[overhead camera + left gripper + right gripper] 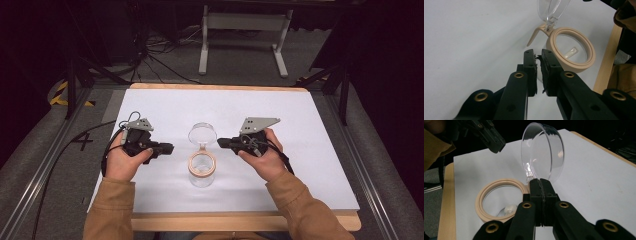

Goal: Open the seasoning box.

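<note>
Clear round glass jar with beige ring rim (202,167) stood at table centre, near edge; its clear domed hinged lid (202,134) stood open behind. Left gripper (169,148), jaws nearly pressed together, lay left; right gripper (220,143), jaws pressed together, right.

A hand-marked "4" (84,141) — on the grey floor left of the table (320,150).

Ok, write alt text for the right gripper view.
The right claw, jaws closed, sits at the base of a clear lid hinged open above a jar's beige rim on a white table. The left claw hovers beyond, at upper left.
</note>
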Available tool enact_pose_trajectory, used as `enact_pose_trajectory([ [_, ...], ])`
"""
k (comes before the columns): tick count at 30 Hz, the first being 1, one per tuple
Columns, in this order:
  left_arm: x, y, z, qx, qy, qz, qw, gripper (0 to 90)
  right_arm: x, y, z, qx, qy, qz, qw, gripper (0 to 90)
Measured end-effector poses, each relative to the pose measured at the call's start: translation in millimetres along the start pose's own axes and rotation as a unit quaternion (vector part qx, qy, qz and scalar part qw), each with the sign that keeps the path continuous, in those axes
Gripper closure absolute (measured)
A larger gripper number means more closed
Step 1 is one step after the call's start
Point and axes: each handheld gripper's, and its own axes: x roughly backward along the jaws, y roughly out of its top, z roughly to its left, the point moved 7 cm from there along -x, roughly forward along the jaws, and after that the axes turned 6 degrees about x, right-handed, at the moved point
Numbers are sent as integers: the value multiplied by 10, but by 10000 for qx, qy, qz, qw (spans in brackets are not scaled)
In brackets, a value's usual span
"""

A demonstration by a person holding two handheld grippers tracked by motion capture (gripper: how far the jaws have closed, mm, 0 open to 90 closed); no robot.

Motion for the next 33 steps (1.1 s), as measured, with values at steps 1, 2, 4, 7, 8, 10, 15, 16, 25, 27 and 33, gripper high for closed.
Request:
enact_pose_trajectory([
  [1, -7, 3, -5, -11, -17, 17, 10000, 822, 22, -6, 0, 8, -9, -1, 10000, 900],
  [2, -11, 8, -6, -31, -16, 15, 10000, 819, 45, -12, 1, 5, -12, -1, 10000, 900],
  [4, -16, 8, -19, 4, -13, 16, 10000, 814, 98, -25, 3, 3, -31, -4, 10000, 900],
  [7, -5, 5, -16, -6, 6, 11, 10000, 807, 160, -38, 2, 6, -45, 1, 10000, 900],
  [8, 7, 6, -10, -27, 23, -1, 10000, 805, 195, -45, -2, 15, -62, -9, 10000, 900],
  [10, 28, 3, -7, 3, 44, -23, 10000, 800, 277, -63, -13, 2, -90, -13, 10000, 900],
  [15, 64, -34, 16, 96, 111, -53, 9999, 786, 496, -158, -111, -130, -254, -5, 9996, 900],
  [16, 74, -39, 23, 101, 109, -48, 9999, 786, 538, -183, -145, -164, -311, -5, 9994, 900],
  [25, 150, -134, 77, 276, 289, -64, 9992, 755, 867, -506, -487, -645, -709, 99, 9953, 898],
  [27, 166, -160, 90, 331, 352, -42, 9988, 746, 940, -602, -568, -763, -812, 135, 9937, 882],
  [33, 187, -251, 190, 483, 608, 112, 9969, 738, 1115, -903, -744, -1074, -1012, 309, 9886, 854],
])
